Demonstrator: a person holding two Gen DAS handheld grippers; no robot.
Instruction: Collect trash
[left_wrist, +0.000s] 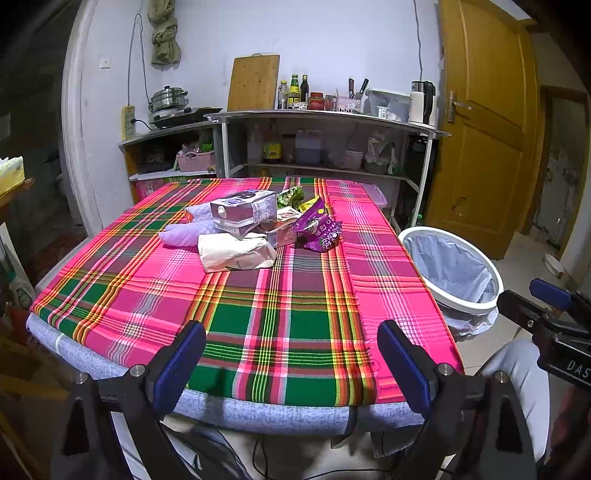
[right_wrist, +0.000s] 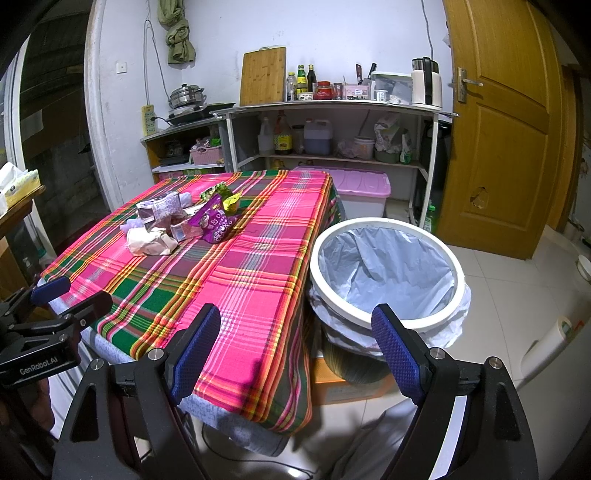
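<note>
While jaws gape, trash pile (left_wrist: 255, 225) far fwd

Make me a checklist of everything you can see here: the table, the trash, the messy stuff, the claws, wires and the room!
Surface: table under a pink plaid cloth.
Job's things: trash pile mid-table, with a carton, a paper bag and a purple wrapper; lined bin on the floor beside the table, looks empty.
Clutter: nothing seen beyond the pile.
Claws: left claw and right claw both open, holding nothing.
Cables: a dark cable under the table.
Surroundings: shelves with bottles, wooden door.
</note>
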